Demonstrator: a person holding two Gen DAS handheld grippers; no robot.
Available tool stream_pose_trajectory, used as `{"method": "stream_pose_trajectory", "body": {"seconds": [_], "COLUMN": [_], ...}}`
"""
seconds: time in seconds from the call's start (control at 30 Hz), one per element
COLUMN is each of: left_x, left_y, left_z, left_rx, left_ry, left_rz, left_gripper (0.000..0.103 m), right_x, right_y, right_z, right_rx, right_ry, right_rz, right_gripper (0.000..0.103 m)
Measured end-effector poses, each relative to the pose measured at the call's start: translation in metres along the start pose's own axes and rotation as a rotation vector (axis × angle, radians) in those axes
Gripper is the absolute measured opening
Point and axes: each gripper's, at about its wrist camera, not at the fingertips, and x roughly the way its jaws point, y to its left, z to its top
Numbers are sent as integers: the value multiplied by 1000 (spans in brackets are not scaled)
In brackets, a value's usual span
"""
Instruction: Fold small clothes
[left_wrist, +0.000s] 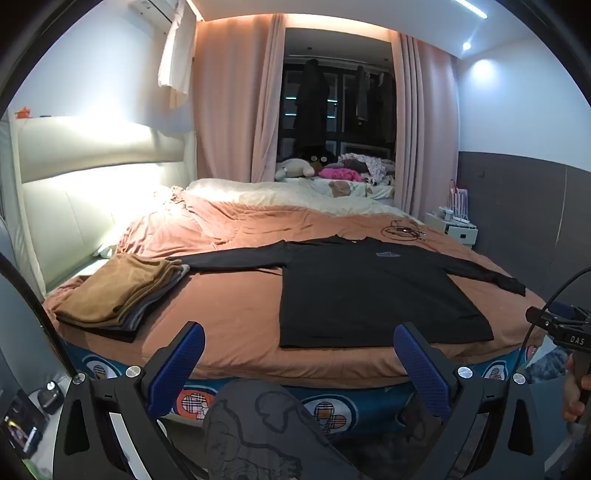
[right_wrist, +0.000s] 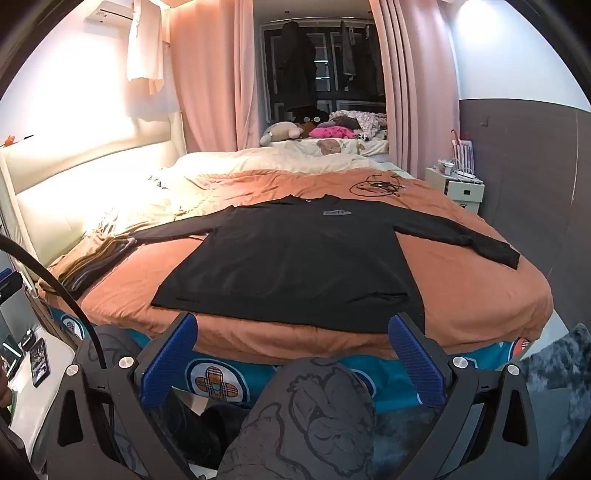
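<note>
Both tools held back from the bed (left_wrist: 236, 302), short of its near edge, angled slightly down. Left tool (left_wrist: 299, 354) spread wide, nothing between the pads; right tool (right_wrist: 293, 349) likewise wide and empty.

Black long-sleeved shirt (left_wrist: 369, 291) laid flat on the orange cover, front up, sleeves stretched out to either side. Hem just ahead of the right tool; ahead and to the right of the left tool. No fold in it yet.

Stack of folded clothes (left_wrist: 122, 291), brown piece on top, grey ones under it, ahead and to the left of the left tool, just beside the tip of the shirt's left sleeve. Judged as finished pieces.

Cable (right_wrist: 376, 186) lying beyond the collar, apart from the shirt.

Status, as a judgement: several items done, shirt spread and ready. Left to do: sleeves in, body folded, piece moved to the stack. No other unfolded garment visible near the tools.
</note>
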Motion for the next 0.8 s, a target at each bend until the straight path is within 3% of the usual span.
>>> {"method": "stream_pose_trajectory", "body": {"seconds": [0.3, 0.8], "left_x": [-1, -8], "left_y": [-15, -7], "left_z": [-2, -5], "left_rx": [18, 35], "left_ry": [-5, -10], "left_rz": [34, -15], "left_gripper": [103, 103], "right_x": [-2, -11], "right_y": [-4, -7], "right_z": [2, -1], "right_rx": [9, 8], "right_ry": [-1, -15], "right_rz": [-3, -27], "right_gripper": [103, 103]}}
